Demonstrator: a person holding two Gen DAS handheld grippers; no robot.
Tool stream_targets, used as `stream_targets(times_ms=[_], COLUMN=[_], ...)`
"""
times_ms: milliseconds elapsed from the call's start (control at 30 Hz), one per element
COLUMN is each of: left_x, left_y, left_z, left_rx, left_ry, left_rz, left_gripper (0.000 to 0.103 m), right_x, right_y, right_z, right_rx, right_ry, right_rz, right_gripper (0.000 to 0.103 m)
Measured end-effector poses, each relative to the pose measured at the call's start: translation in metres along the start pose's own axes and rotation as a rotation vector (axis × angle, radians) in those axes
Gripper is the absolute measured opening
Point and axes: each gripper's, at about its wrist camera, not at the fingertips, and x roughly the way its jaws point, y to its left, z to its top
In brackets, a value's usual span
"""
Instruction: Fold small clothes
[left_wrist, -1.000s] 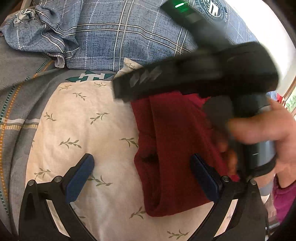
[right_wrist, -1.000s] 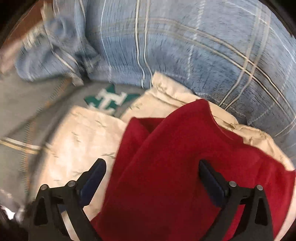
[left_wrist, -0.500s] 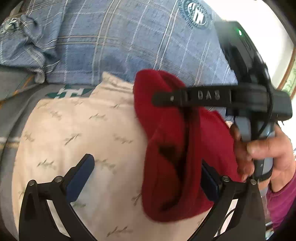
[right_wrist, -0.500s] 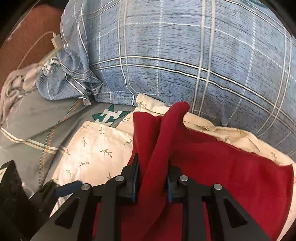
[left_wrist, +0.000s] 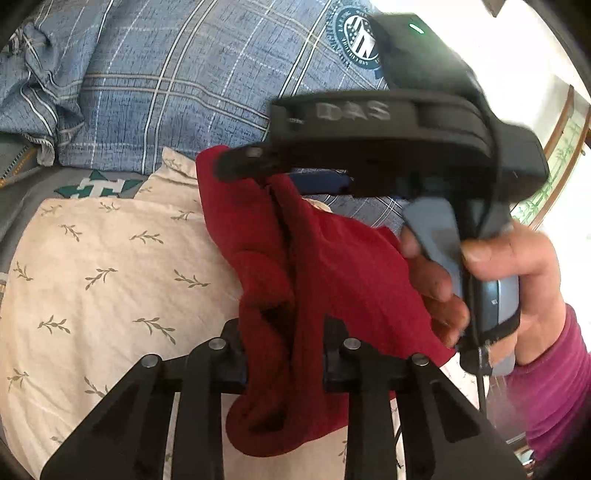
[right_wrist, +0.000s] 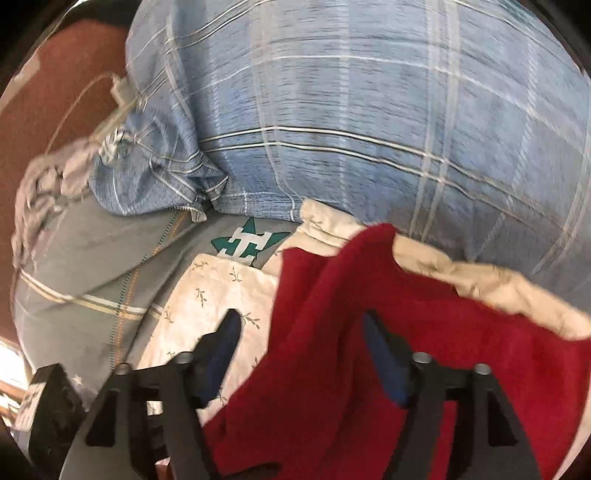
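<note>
Bedding fills both views: a blue plaid pillow (left_wrist: 177, 85) behind a cream leaf-print pillow (left_wrist: 103, 266), where a small red garment (left_wrist: 314, 280) lies bunched and partly lifted. Folding looks barely begun; no neat crease shows yet. At the near end, the left gripper (left_wrist: 284, 354) is closing, pinching a gather of the red cloth. The right gripper (right_wrist: 299, 350) is opening, its blue pads spread with cloth between them. Only the left view shows the person's hand (left_wrist: 517, 273) on the right tool; only the right view shows a white cable (right_wrist: 110, 88).
</note>
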Motion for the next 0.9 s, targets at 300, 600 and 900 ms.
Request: stream_targets(times_ms=[300,600,900], left_x=[-0.004,0.008,0.012], left_y=[-0.009,-0.017,-0.011], left_z=[-0.005,-0.013,-0.013], left_rx=[0.027,0.027,0.004], left_ry=[0.005,0.010,0.001], left_rz=[0.045,0.111,0.142], left_gripper=[0.022,0.064,0.059], right_x=[0.042,0.007,0.001], right_y=[0.016,-0.013,-0.011], right_z=[-0.004,-0.018,-0.027], right_rx=[-0.111,-0.056,-0.040], right_ry=[0.092,-0.012,-0.040], right_rz=[-0.185,-0.078,-0.067], right_gripper=[0.031,0.023,0.023])
